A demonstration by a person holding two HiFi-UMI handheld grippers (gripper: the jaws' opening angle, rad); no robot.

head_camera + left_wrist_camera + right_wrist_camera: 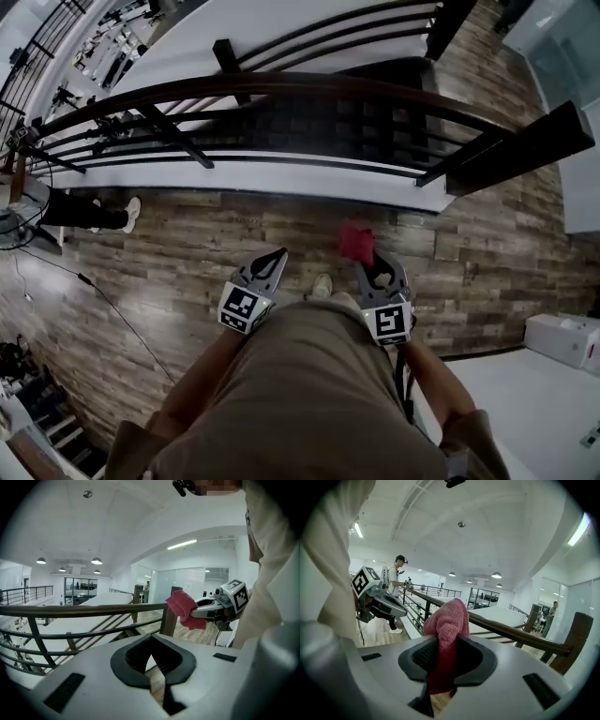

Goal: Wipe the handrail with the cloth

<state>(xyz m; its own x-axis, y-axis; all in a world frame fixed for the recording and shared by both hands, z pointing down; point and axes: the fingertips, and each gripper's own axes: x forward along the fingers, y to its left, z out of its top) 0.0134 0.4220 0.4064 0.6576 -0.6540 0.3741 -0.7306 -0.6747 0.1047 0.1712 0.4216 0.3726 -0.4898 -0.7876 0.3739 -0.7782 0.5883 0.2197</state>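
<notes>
cloth (356, 241) is not yet touching wood: the red bundle is sitting pinched in the right tool (364, 261), bunching up above the tips, and it is hanging over the plank floor (187, 246) on the near side of the handrail (281, 86), apart from it. in the right gripper view the jaws are pressing on the fabric from both sides, with a tail trailing down between them. the left tool (279, 255) is riding just to the left, its jaws drawn together with nothing between them.

the step in hand is looking like the reach to the rail. doing it well is probably meaning carrying the bunched end far enough to lay it on the rounded top of the dark rail, so that fabric and not the hard tips is meeting the wood. it is also meaning pressing lightly and running along the rail's length, while minding the thick post (520, 150) at the right. the grip is looking deep enough, though the loose tail could be snagging on the bars below.

containers are not showing in any view, so nothing is being held in one.
</notes>
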